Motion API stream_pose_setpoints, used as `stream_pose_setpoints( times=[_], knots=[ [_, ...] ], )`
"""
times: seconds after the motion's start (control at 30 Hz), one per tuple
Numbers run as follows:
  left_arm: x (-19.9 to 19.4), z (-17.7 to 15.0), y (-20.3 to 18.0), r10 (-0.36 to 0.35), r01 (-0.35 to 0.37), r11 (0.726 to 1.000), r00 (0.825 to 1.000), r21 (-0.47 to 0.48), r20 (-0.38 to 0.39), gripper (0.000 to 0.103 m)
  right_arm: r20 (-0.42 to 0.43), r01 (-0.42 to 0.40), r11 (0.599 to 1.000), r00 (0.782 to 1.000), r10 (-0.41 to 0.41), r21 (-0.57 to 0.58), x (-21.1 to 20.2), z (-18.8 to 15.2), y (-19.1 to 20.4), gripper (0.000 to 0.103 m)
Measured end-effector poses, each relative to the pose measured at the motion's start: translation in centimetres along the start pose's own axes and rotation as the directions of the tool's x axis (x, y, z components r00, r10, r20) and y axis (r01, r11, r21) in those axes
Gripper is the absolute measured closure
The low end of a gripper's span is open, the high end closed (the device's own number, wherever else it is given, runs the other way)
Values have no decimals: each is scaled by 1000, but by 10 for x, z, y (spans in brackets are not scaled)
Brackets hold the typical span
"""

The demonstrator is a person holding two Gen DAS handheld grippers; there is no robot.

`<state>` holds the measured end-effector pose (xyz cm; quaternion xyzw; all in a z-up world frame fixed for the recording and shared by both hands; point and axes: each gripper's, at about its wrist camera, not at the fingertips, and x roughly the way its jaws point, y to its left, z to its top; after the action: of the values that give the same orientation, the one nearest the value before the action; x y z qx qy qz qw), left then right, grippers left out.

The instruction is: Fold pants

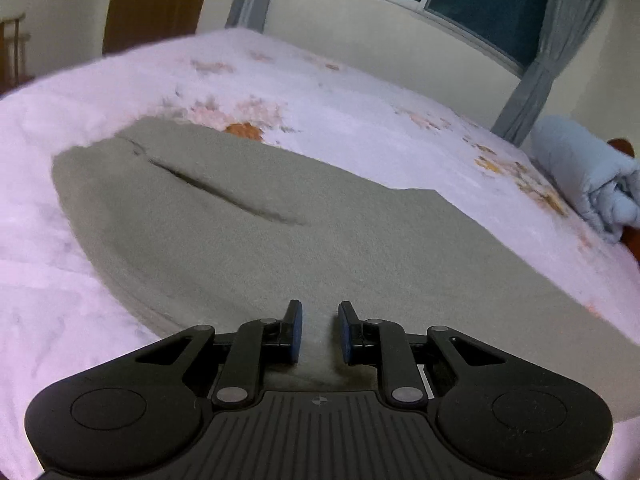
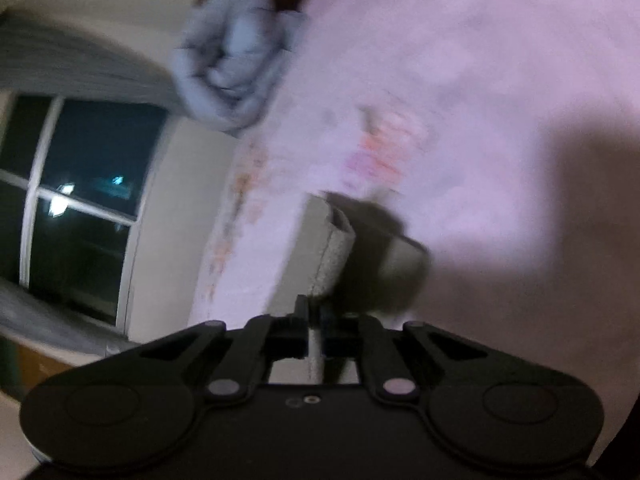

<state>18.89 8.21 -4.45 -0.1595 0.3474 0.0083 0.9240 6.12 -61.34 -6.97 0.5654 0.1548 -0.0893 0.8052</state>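
Grey pants (image 1: 256, 232) lie spread flat on a white bed sheet with orange flowers (image 1: 280, 76); a long crease runs across the cloth. My left gripper (image 1: 320, 320) sits low over the pants' near edge, its jaws open with blue pads on either side of a small ridge of cloth. In the blurred right wrist view, my right gripper (image 2: 314, 314) is shut on an end of the grey pants (image 2: 332, 248) and holds it lifted above the bed, the cloth hanging folded in front of the fingers.
A rolled pale blue blanket (image 1: 588, 176) lies at the bed's right edge; it also shows in the right wrist view (image 2: 236, 60). A window (image 1: 472, 4) with grey curtains is behind the bed. A brown door (image 1: 156, 4) stands at the back left.
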Motion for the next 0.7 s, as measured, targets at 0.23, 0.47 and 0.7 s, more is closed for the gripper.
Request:
stream_pose_setpoints(
  times=[0.23, 0.47, 0.7],
  knots=[
    [-9, 2, 1, -42, 42, 999, 999, 20, -14, 83, -33, 72, 996, 997, -71, 50, 9, -3, -41, 103],
    [5, -9, -17, -39, 46, 993, 997, 108, -63, 75, -53, 106, 987, 992, -113, -124, 27, 10, -25, 103],
    [-1, -12, -16, -53, 59, 990, 997, 125, -54, 74, -102, 105, 990, 988, -115, -96, 31, 8, -29, 103]
  ],
)
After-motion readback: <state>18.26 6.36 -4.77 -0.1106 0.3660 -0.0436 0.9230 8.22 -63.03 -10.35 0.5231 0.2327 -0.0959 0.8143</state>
